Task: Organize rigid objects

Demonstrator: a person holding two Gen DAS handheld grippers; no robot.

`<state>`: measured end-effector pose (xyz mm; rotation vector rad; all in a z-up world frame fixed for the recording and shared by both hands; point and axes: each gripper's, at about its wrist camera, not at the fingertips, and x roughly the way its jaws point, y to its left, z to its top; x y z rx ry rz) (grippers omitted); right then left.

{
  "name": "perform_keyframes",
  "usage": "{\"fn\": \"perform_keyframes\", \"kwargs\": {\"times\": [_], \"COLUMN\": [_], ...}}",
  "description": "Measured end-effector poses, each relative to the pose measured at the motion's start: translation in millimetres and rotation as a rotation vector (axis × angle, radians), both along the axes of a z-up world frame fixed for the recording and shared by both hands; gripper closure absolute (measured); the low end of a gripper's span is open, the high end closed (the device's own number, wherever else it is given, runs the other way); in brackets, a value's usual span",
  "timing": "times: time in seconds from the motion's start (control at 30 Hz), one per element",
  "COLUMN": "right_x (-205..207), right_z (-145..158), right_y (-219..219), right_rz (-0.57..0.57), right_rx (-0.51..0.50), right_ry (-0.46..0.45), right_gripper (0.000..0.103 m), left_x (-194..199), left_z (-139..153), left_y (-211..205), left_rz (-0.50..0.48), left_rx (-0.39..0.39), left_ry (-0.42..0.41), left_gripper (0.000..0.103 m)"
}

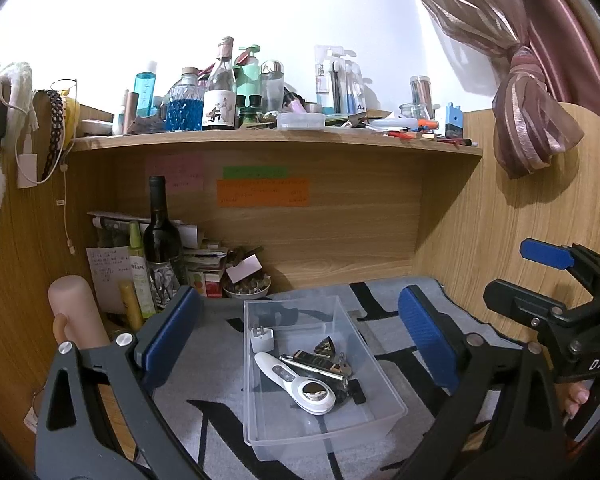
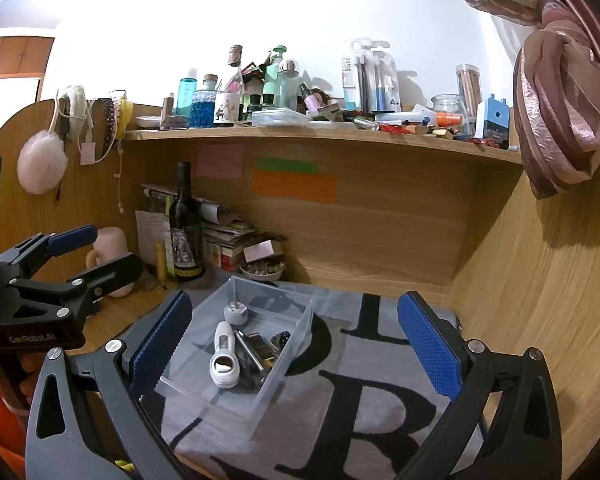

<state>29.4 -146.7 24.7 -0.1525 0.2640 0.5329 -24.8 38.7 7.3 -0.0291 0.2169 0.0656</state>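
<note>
A clear plastic bin (image 1: 260, 436) (image 2: 300, 336) sits on a grey mat with black letters. Inside lie a white handheld device (image 1: 296, 384) (image 2: 223, 354), a white plug adapter (image 1: 262, 338) (image 2: 236, 314), a dark gold-trimmed bar (image 1: 320, 362) (image 2: 260, 346) and small dark pieces. My left gripper (image 1: 296, 336) is open and empty, hovering above the bin. My right gripper (image 2: 296, 344) is open and empty, above the bin and mat. Each gripper shows in the other's view, the right one (image 1: 556, 276) and the left one (image 2: 84, 252).
A dark wine bottle (image 1: 161, 228) (image 2: 185, 220), stacked papers, a small bowl (image 1: 247, 286) (image 2: 262, 270) and a pink mug (image 1: 74, 312) (image 2: 114, 258) crowd the back left. A cluttered wooden shelf (image 1: 276, 142) (image 2: 320, 136) runs above. Wooden walls enclose left and right.
</note>
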Motion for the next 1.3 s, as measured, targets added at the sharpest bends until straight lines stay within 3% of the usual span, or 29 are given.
{"fn": "perform_keyframes", "kwargs": {"times": [1.3], "right_x": [4.9], "right_z": [3.8], "right_y": [-5.7], "right_rz": [0.008], "right_rx": [0.003], "right_ry": [-0.012], "right_gripper": [0.0], "left_x": [5.0], "left_z": [1.0], "left_y": [-4.0], "left_rz": [-0.011], "left_rx": [0.004], "left_ry": [-0.002], "left_gripper": [0.0]}}
